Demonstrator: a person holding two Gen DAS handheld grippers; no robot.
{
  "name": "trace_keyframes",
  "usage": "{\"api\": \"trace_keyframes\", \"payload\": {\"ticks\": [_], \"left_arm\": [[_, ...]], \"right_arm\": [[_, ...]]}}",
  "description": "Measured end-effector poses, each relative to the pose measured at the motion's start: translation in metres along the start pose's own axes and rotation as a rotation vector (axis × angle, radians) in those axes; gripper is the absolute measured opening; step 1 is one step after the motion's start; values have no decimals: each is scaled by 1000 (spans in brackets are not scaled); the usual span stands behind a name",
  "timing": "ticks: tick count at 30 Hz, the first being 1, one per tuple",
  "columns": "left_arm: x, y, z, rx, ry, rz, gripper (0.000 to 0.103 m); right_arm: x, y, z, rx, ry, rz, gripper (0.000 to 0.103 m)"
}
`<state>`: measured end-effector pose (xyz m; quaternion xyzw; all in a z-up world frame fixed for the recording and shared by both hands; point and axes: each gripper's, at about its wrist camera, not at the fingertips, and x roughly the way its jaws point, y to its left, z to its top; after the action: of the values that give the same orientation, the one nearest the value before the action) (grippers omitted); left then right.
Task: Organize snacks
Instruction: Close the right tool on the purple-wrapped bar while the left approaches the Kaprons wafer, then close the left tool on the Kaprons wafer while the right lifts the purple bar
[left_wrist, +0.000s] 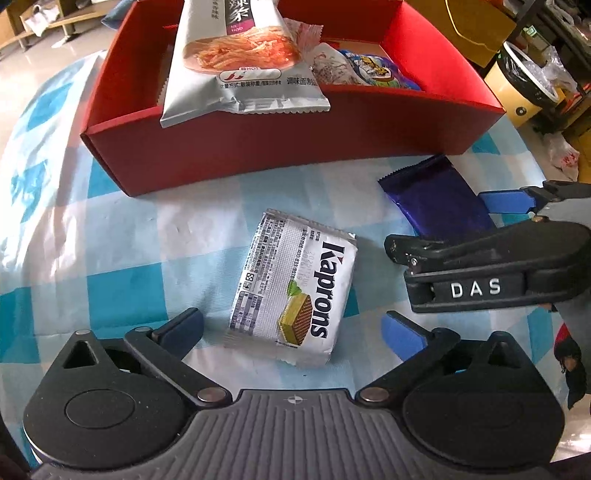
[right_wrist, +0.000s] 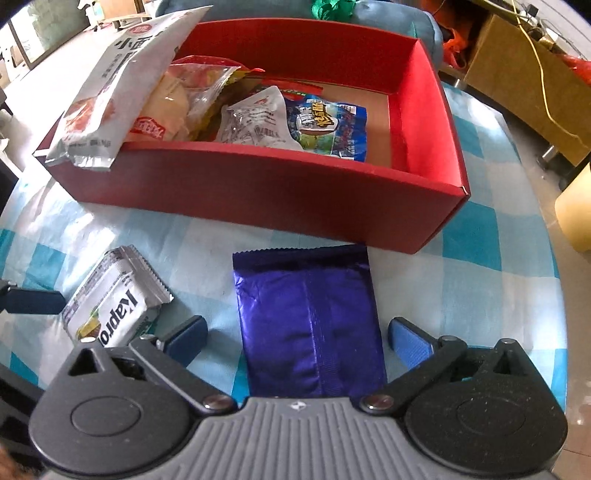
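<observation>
A silver Kaprons wafer pack (left_wrist: 295, 288) lies flat on the blue checked cloth, between the wide-spread fingers of my left gripper (left_wrist: 291, 332), which is open and clear of it. My right gripper (right_wrist: 297, 338) is open too, its blue pads on either side of a purple foil pack (right_wrist: 310, 321) without touching it. The Kaprons pack (right_wrist: 110, 310) shows at the left of the right wrist view. Behind both packs stands a red box (left_wrist: 258, 155) (right_wrist: 258, 192) holding several snack bags; a large silver noodle bag (left_wrist: 236, 62) (right_wrist: 110, 85) hangs over its front wall.
The right gripper's black body (left_wrist: 491, 266) reaches in from the right in the left wrist view, over the purple pack (left_wrist: 439, 199). A yellow bin (left_wrist: 524, 85) and wooden furniture (right_wrist: 517, 85) stand beyond the round table's edge. Bare cloth (right_wrist: 480, 280) lies right of the purple pack.
</observation>
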<state>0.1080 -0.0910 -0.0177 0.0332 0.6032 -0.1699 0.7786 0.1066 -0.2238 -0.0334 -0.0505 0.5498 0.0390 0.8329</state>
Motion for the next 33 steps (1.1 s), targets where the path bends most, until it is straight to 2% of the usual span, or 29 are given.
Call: {"api": "trace_keyframes", "payload": {"ticks": [2, 4, 5, 7, 9, 11, 21, 33], "left_arm": [[-1, 2, 1, -9, 5, -8, 103], [-3, 3, 2, -6, 6, -12, 102], [-3, 3, 1, 0, 5, -7, 100], [-5, 1, 1, 17, -6, 15, 94], [-11, -1, -1, 36, -28, 40, 74], [-15, 1, 0, 34, -35, 29, 67], [-22, 2, -5, 24, -30, -3, 66], [-37, -4, -8, 40, -71, -21, 65]], "right_arm": [[-5, 1, -4, 5, -2, 2, 91], [-12, 3, -6, 5, -11, 6, 70], [-15, 2, -7, 9, -15, 2, 66], [-19, -1, -10, 30, -15, 0, 66], [-21, 0, -13, 26, -18, -20, 65], [-26, 4, -16, 12, -24, -33, 65], [-52, 5, -23, 36, -80, -28, 65], [-70, 7, -32, 59, -116, -40, 65]]}}
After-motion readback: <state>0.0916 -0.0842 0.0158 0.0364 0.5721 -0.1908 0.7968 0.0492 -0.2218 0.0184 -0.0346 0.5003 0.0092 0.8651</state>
